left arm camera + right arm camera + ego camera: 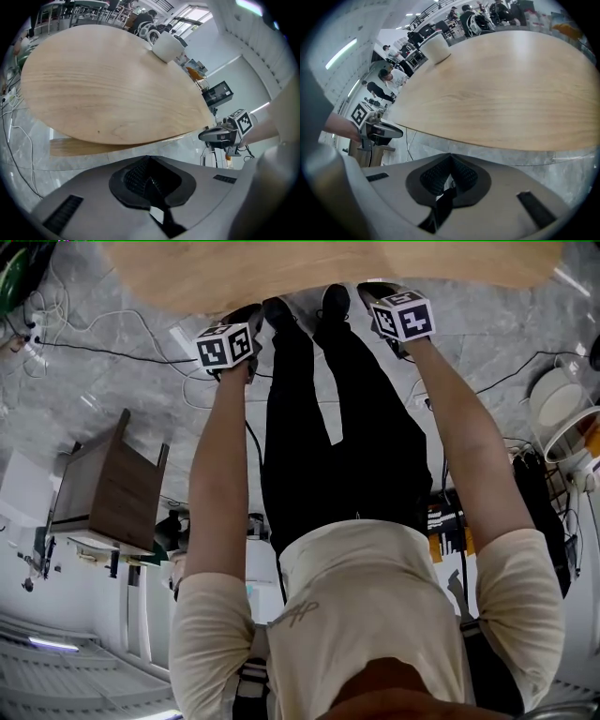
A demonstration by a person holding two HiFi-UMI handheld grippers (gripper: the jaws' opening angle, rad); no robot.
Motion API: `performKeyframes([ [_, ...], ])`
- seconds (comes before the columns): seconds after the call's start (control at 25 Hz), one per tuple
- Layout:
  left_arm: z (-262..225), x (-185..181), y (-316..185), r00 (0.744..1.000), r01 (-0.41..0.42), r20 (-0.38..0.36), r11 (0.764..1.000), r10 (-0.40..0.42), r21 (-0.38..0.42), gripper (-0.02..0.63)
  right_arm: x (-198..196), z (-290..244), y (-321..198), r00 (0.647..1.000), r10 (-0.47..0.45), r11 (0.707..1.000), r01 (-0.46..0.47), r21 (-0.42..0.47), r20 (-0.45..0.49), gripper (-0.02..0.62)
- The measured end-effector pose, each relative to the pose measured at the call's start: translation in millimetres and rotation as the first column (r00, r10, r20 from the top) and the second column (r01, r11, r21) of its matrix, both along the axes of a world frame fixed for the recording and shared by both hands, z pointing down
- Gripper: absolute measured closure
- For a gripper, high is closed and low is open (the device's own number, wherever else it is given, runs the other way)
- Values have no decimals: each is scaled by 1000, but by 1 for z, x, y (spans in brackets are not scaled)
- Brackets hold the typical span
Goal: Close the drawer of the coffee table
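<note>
So the counter (309, 273) here is the coffee table, with a light wood oval top. In the head view it's only a strip along the top edge, cut off by the frame, with the person's shoes (333, 301) right up against its near rim. I honestly can't pick out the drawer from up there.

The left gripper view is the only one that shows anything under the top. A flat wood slab (70, 146) pokes out below the rim on the left. Can't tell if that's the drawer or a lower shelf.

Both gripper views show the whole top surface (108, 93) (511, 93) and a white pot (166, 46) (437, 48) sitting at its far end, which the head view misses.

Left tool (150, 180): jaws pressed together, nothing between them, held off the near edge of the counter and not touching it. Right tool (449, 180): same deal, pressed together with nothing pinched.

Each gripper view catches the other tool off to the side with its marker cube. In the head view the cubes (225, 345) (403, 317) cover the jaws.

Further out there's grey marble floor (141, 390) with cables (112, 352), and a dark wood cabinet (108, 488) well off to the left.
</note>
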State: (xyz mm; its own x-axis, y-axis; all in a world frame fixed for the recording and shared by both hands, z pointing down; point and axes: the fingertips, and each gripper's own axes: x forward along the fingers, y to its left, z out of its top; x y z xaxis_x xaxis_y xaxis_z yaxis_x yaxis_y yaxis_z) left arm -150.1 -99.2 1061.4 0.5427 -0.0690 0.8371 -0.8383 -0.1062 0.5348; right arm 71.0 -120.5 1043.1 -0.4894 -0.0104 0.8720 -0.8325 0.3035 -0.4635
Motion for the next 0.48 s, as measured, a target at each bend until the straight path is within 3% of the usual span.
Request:
performKeyframes([
  [0.24, -42, 7, 1, 999, -40, -17, 999, 41, 19, 601, -4, -51, -12, 998, -20, 996, 15, 86, 61, 598],
  [0.48, -131, 13, 9, 995, -82, -46, 995, 84, 51, 601, -9, -137, 30, 993, -16, 999, 12, 35, 114, 600],
])
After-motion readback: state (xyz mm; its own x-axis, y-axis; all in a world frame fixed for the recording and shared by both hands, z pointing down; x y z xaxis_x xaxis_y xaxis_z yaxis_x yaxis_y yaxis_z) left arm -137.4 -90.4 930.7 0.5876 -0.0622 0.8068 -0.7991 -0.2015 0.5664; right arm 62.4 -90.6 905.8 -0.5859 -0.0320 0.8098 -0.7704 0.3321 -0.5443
